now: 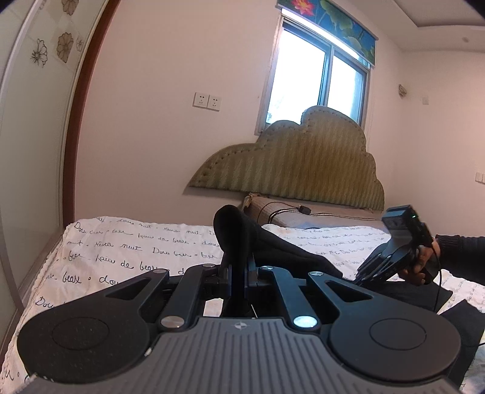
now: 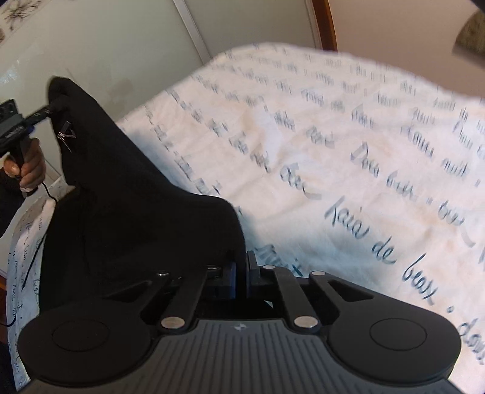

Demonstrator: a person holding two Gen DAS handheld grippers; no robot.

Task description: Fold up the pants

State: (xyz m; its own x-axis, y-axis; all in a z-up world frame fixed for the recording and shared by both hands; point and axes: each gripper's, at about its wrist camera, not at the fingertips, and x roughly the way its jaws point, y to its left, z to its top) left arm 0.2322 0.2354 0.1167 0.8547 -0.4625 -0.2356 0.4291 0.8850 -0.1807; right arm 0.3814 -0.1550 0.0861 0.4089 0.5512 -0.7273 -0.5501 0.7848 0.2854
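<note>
Both fingers clamped on black pants above bedspread

A home bedroom — bed with script-printed quilt, padded headboard, window under a floral blind.

A bed carries everything here, covered by a white quilted spread printed with rows of dark cursive script. It fills the lower left of the left wrist view and most of the right side of the right wrist view. Black pants lie partly on the spread, their cloth running from the lower left of that frame toward its centre. At the bed's far end, below the padded green headboard, a brown woven mat lies with a dark cable across it.
</note>
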